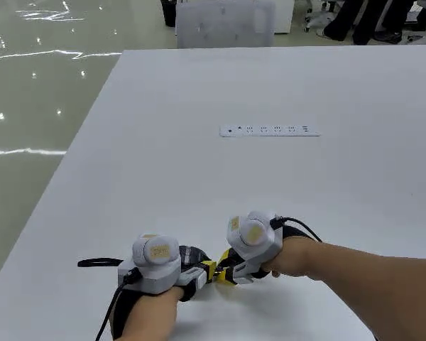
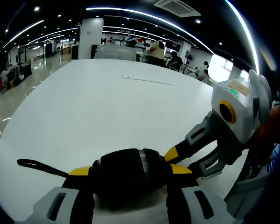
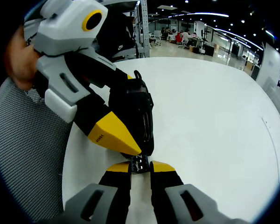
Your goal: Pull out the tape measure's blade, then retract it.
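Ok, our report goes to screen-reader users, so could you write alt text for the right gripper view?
The right gripper pinches the blade tip between its yellow-tipped jaws. The left gripper, at upper left, clamps the black tape measure over a white table.

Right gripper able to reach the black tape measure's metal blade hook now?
Likely yes: the right gripper looks shut on the metal blade hook, with the left gripper holding the black tape measure.

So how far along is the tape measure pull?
Done: the left tool is clamped on the black tape measure case, and the right tool pinches the metal blade tip at the case's mouth. In hand: both grips set, no blade length showing yet. Left: draw the blade out, then retract it.
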